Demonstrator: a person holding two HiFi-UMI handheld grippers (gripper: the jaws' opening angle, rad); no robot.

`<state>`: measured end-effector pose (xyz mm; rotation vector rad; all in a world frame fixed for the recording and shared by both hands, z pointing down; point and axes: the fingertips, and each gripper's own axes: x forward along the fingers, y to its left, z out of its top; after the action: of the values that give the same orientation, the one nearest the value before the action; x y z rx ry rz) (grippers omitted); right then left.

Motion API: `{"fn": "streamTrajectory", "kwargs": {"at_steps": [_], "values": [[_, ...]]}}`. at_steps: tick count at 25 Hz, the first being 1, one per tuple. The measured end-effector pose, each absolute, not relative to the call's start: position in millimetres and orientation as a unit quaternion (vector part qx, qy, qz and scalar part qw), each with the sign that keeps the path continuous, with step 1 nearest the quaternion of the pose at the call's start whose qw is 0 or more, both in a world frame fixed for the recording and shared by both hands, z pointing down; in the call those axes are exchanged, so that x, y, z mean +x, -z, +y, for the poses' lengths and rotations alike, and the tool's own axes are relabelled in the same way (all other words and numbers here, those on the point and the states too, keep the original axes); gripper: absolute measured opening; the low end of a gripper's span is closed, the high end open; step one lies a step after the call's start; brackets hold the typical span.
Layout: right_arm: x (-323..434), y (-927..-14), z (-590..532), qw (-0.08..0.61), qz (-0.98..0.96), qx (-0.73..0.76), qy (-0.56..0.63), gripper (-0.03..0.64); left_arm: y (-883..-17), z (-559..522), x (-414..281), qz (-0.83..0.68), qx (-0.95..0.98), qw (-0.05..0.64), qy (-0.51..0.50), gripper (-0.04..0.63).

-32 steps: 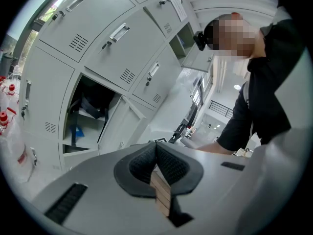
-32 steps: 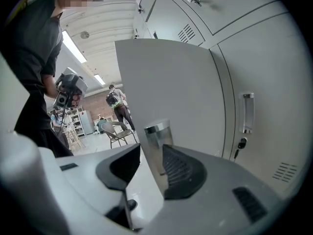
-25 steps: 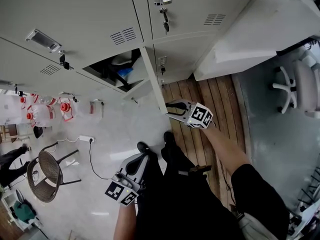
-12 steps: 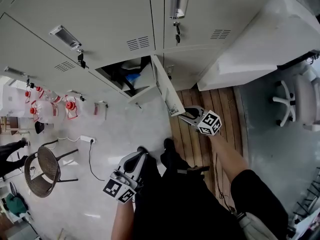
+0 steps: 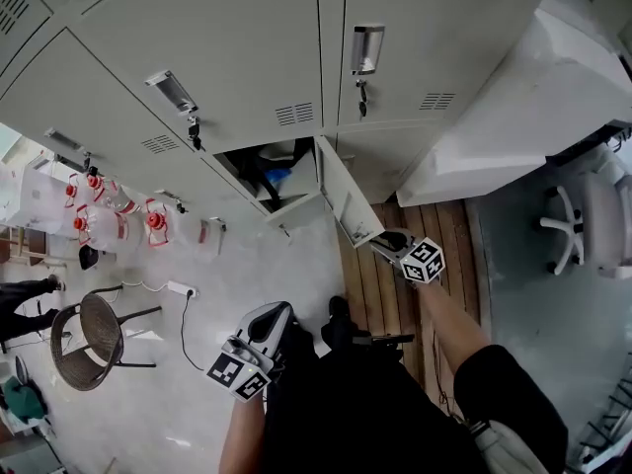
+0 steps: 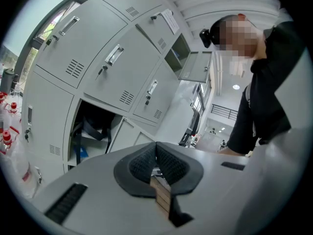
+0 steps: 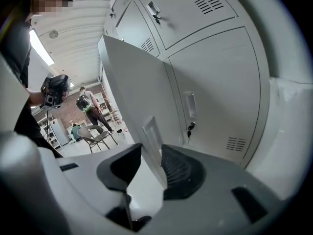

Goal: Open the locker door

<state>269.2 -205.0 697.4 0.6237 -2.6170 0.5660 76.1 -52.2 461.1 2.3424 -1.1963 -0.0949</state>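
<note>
Opening step: R gripper [image 7: 151,165], jaws apart but closing astride edge of half-open locker door [image 7: 137,92]; L gripper [image 6: 157,163] pressed together, empty; next: gripping, pulling wider

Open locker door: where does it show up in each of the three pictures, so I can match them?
Head view: open locker door, centre, swung outward.
Left gripper view: lower left of centre, right of the dark compartment.
Right gripper view: large panel across the centre.
Shared landmark: the closed upper locker's handle.
</note>
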Motion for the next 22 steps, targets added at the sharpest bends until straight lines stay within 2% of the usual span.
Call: {"fn": "streamTrajectory", "kwargs": {"at_steps": [7, 13, 22], "values": [[271, -696, -205, 0.215, -0.926, 0.235, -0.201, 0.141, -446, -55, 71, -0.435, 0.867, 0.239, 0.036, 0.017], [276, -681, -207, 0.197, -0.919, 0.275, -0.202, 0.141, -437, -60, 66, -0.412, 0.881, 0.228, 0.037, 0.017], [249, -571, -161, 0.133, -0.917, 0.341, -0.155, 0.123, -401, -70, 15, -0.352, 0.911, 0.203, 0.066, 0.017]]}}
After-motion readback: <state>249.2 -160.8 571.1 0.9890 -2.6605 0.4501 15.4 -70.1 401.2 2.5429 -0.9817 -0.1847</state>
